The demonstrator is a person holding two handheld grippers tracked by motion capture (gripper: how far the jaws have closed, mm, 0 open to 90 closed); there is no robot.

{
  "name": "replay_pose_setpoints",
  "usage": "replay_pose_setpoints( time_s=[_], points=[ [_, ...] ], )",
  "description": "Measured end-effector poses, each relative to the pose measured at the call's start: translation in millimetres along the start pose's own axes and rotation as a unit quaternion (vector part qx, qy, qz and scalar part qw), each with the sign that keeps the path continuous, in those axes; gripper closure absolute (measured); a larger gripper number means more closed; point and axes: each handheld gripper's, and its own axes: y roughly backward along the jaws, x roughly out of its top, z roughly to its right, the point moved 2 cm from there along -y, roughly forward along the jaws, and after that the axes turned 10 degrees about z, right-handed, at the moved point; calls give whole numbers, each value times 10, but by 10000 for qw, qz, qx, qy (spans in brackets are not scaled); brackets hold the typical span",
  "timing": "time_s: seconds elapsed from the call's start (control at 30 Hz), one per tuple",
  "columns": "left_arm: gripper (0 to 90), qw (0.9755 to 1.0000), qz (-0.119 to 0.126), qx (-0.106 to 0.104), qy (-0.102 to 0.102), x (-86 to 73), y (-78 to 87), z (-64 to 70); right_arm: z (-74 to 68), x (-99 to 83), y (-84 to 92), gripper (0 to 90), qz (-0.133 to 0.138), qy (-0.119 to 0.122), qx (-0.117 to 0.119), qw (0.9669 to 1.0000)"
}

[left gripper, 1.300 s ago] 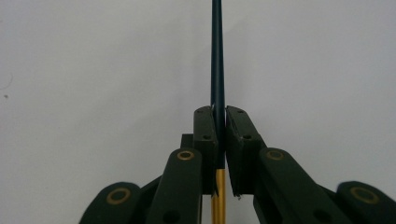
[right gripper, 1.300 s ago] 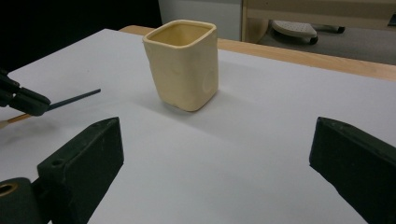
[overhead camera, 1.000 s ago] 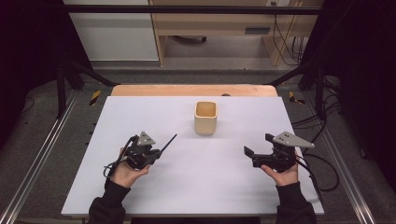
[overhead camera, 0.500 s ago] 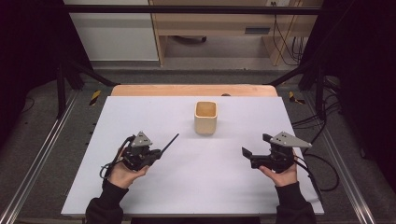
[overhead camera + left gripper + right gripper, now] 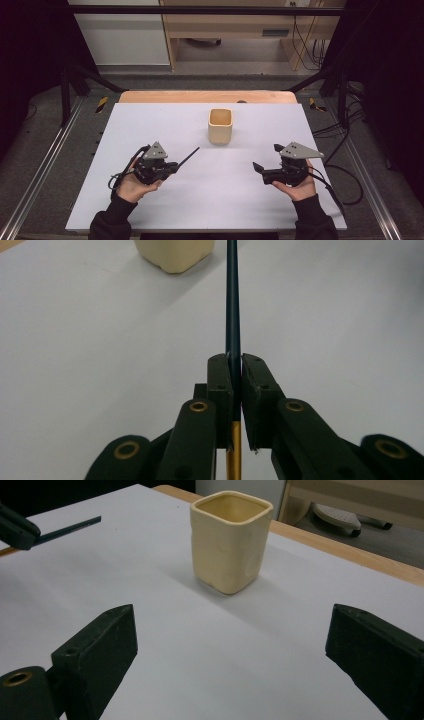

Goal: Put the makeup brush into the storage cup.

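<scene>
So the thin dark pencil-like stick with a gold end (image 5: 233, 305) is already clamped in the left tongs (image 5: 235, 375), tip aimed at the cream square ceramic cup (image 5: 220, 125) mid-desk; not dropped in yet; right tongs (image 5: 230, 645) spread wide, empty.

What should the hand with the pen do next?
Probably lift the pen toward the cup. The left tongs grip it at one end, its tip aims toward the cup, and the cup stands open and upright.

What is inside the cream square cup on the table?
The cup looks empty: its inner walls are bare in the high view and the right gripper view. Its near wall covers the bottom, so that part stays unseen.
</scene>
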Motion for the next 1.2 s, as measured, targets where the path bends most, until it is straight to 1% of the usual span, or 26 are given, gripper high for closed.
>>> replay_pose_setpoints(
  time_s=[0.07, 0.1, 0.13, 0.2, 0.23, 0.27, 0.3, 0.33, 0.37, 0.47, 0.53, 0.6, 0.63, 0.67, 0.73, 0.77, 0.8, 0.83, 0.87, 0.9, 0.93, 0.97, 1.03, 1.07, 1.1, 1.2],
  points=[
    [827, 10000, 7, -27, -19, 11, 7, 0, -18, 2, -12, 65, -34, 56, 14, 10000],
    [827, 10000, 4, -61, -30, 21, 9, 2, -51, 7, -37, 66, -85, 232, 10, 9997],
    [827, 9999, -24, -88, -48, 32, 12, -1, -51, 7, -37, 66, -85, 232, 10, 9997],
    [827, 9999, -79, -108, -101, 53, 9, -3, -91, 23, -58, 68, -102, 340, 53, 9994],
    [827, 9996, -159, -164, -176, 78, 0, 5, -120, 38, -76, 70, -99, 413, 105, 9990],
    [827, 9996, -159, -164, -176, 78, 0, 5, -120, 38, -76, 70, -99, 413, 105, 9990],
    [827, 9994, -182, -182, -215, 87, -4, 8, -150, 48, -96, 72, -128, 502, 131, 9986],
    [827, 9992, -226, -198, -262, 101, -9, 16, -150, 48, -96, 72, -128, 502, 131, 9986],
    [827, 9986, -296, -244, -361, 132, -20, 27, -173, 54, -114, 75, -158, 613, 166, 9979],
    [827, 9977, -371, -251, -516, 185, -35, 36, -202, 60, -137, 79, -246, 767, 206, 9965],
    [827, 9975, -388, -263, -537, 201, -41, 38, -212, 64, -145, 82, -259, 824, 216, 9960],
    [827, 9962, -458, -325, -666, 237, -58, 44, -239, 80, -167, 89, -322, 988, 260, 9942],
    [827, 9962, -458, -325, -666, 237, -58, 44, -239, 80, -167, 89, -322, 988, 260, 9942],
    [827, 9959, -447, -386, -686, 258, -75, 54, -261, 96, -183, 94, -358, 1083, 285, 9931],
    [827, 9952, -463, -449, -731, 280, -87, 60, -290, 116, -202, 101, -381, 1170, 343, 9918],
    [827, 9952, -463, -449, -731, 280, -87, 60, -290, 116, -202, 101, -381, 1170, 343, 9918],
    [827, 9949, -493, -466, -744, 304, -100, 69, -328, 137, -221, 109, -443, 1305, 431, 9895],
    [827, 9949, -493, -466, -744, 304, -100, 69, -328, 137, -221, 109, -443, 1305, 431, 9895],
    [827, 9943, -533, -484, -785, 318, -105, 68, -374, 152, -244, 112, -503, 1433, 511, 9871],
    [827, 9940, -549, -499, -808, 329, -112, 71, -374, 152, -244, 112, -503, 1433, 511, 9871],
    [827, 9934, -569, -547, -834, 349, -126, 82, -412, 162, -273, 118, -581, 1598, 565, 9838],
    [827, 9934, -569, -547, -834, 349, -126, 82, -412, 162, -273, 118, -581, 1598, 565, 9838],
    [827, 9925, -616, -579, -879, 366, -144, 94, -451, 169, -302, 120, -665, 1742, 623, 9805],
    [827, 9919, -653, -598, -914, 374, -154, 97, -471, 169, -316, 122, -690, 1769, 665, 9796],
    [827, 9914, -681, -610, -939, 380, -167, 102, -505, 173, -337, 131, -771, 1912, 695, 9760],
    [827, 9891, -790, -711, -1023, 402, -214, 127, -554, 187, -354, 143, -805, 2025, 766, 9730]
  ],
)
